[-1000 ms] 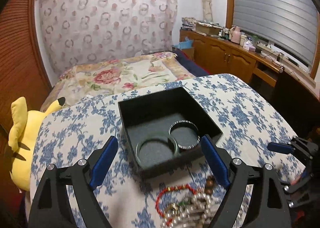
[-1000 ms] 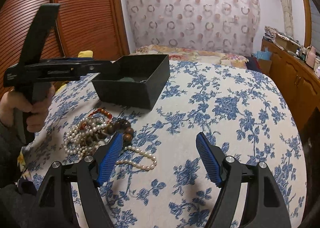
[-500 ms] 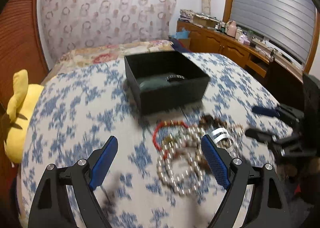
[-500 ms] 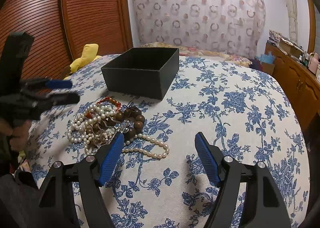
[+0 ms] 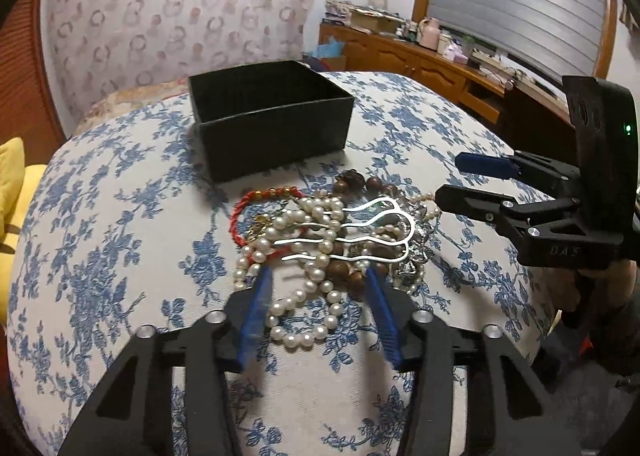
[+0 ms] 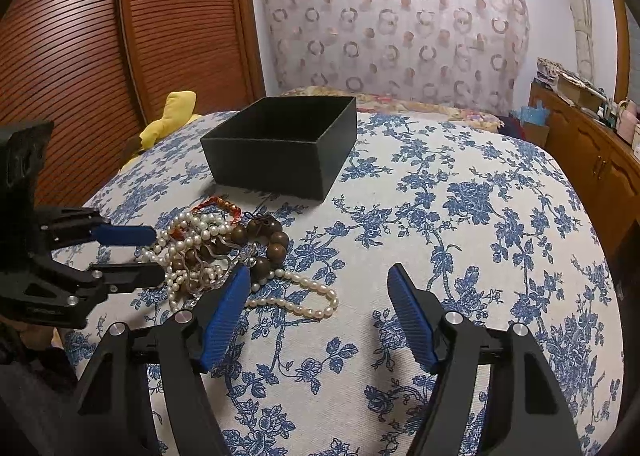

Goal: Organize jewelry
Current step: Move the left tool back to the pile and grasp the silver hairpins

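The surface (image 6: pixel 460 192), under a blue floral cloth, carries a black box (image 5: pixel 268 124) and, near it, a tangled jewelry heap (image 5: pixel 328 232). The left tool (image 5: pixel 318 284), released with jaws apart, straddles a pearl strand (image 5: pixel 304 320) at the heap's near edge. The right tool (image 6: pixel 320 292) hangs released beside the heap. A silver hairpin (image 5: pixel 360 232) lies on top; lifting the pearls would likely drag tangled neighbours along.

The black box (image 5: pixel 276 136) walls hide its inside from me, and my left fingers (image 5: pixel 256 312) cover some pearls (image 5: pixel 304 308).
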A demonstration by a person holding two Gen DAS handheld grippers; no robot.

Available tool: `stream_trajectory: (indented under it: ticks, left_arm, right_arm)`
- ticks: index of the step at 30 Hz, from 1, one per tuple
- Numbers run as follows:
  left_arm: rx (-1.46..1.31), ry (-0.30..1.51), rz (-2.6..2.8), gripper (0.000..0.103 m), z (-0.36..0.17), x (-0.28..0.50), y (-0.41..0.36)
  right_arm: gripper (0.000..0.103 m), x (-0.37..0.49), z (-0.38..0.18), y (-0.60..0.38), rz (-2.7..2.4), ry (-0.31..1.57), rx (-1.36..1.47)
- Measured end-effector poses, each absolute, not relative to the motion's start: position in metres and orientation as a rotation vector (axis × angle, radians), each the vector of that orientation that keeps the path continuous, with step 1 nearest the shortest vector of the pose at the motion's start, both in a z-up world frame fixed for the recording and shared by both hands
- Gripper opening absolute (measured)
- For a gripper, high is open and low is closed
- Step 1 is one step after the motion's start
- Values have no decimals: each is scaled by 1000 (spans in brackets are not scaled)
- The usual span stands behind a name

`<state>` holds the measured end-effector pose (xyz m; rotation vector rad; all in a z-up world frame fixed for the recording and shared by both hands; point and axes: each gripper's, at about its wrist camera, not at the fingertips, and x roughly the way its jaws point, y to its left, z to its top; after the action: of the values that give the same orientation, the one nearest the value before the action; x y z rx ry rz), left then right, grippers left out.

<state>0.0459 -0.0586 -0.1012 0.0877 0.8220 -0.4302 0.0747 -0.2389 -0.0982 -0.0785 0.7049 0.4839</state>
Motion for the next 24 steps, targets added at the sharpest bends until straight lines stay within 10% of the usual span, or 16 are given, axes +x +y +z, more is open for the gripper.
stream_trajectory:
  ticks: [24]
  left_arm:
    - [103, 831, -453, 18, -103, 51, -61]
  right_arm:
    - [74, 74, -98, -239, 485, 705, -80]
